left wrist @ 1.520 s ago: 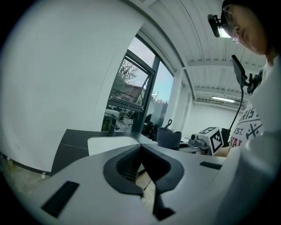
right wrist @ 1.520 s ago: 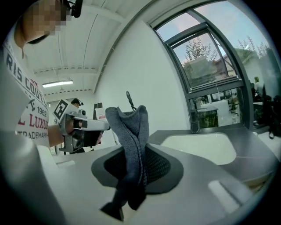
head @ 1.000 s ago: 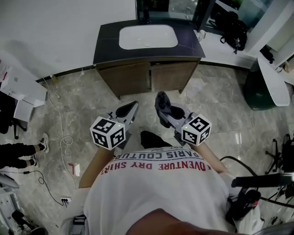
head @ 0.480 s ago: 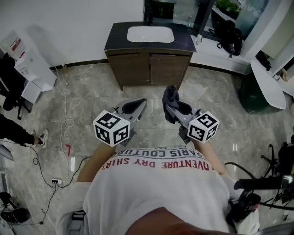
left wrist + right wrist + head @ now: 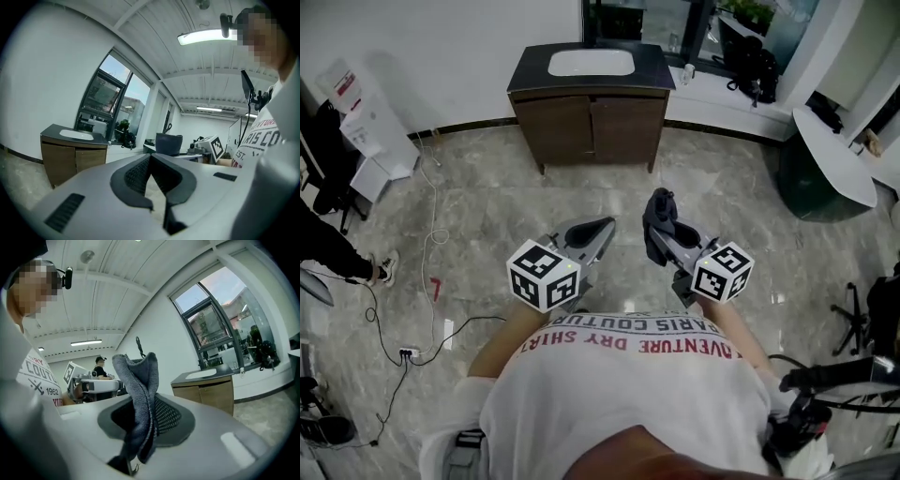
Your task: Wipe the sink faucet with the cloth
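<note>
Far left, a white cable (image 5: 431,225) trails over the marble floor (image 5: 487,187). Next along, the left gripper (image 5: 604,226) hangs above the floor. Its marker cube (image 5: 543,275) sits near the person's shirt, and its jaws are pressed together with nothing between them. Straight ahead at the far wall stands the wooden vanity (image 5: 591,127), a white sink (image 5: 590,63) set in its dark top, well apart from both grippers. The faucet is too small to make out. On the right, the right gripper (image 5: 666,227) is clamped on the grey cloth (image 5: 656,211), which sticks up past the jaw tips and flops over.
</note>
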`<state>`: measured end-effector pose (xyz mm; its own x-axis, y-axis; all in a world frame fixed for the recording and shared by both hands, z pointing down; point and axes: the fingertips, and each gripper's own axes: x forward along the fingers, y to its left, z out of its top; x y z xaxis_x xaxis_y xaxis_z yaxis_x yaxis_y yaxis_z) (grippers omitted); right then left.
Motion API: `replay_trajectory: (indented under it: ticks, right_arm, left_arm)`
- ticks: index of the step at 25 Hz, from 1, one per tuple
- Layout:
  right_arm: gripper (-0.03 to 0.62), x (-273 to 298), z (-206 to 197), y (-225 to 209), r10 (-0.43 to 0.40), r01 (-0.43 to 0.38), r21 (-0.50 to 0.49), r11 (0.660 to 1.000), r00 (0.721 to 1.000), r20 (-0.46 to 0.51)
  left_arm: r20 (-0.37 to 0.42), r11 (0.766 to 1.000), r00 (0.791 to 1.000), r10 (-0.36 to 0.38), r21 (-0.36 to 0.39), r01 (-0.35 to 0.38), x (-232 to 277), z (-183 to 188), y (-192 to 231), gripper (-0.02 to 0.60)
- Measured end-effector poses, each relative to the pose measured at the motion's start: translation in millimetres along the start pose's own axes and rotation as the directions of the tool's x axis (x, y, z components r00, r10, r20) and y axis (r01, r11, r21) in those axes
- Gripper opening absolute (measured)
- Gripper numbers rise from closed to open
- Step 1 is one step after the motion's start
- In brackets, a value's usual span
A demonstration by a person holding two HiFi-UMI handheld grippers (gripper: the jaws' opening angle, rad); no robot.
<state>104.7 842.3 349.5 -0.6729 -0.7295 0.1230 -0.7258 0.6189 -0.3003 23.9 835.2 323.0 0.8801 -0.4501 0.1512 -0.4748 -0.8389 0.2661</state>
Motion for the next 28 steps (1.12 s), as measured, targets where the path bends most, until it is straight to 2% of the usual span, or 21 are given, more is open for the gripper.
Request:
replay_trajectory:
  ticks: [3,8,12,18,28]
  right_arm:
    - [0.078,-27,2,18,0.019,-0.018,-0.018,1.000,1.000,0.022]
    - [0.078,-39,5,40,0.050,-0.049,-0.032,0.998,0.998,0.042]
    - [0.078,-46,6,50,0.061,-0.060,-0.029,0.998,0.997,0.054]
    - [0.078,-53,13,56,0.051,-0.049,-0.031,0.998,0.997,0.065]
    - [0.078,-56,-4,60,0.056,-0.054,-0.047,0.997,0.997,0.061]
  left_arm:
    - [0.005,1.000,1.000,0.012,0.016,-0.012,-9,-6,-34,0.002]
    - [0.013,0.998,1.000,0.025,0.056,-0.026,-22,-1,-58,0.002]
    - [0.021,0.997,0.999,0.038,0.068,-0.039,-30,4,-68,0.002]
    - [0.013,0.996,1.000,0.020,0.084,-0.021,-31,9,-77,0.002]
    - [0.005,0.995,1.000,0.015,0.100,-0.015,-33,-10,-80,0.001]
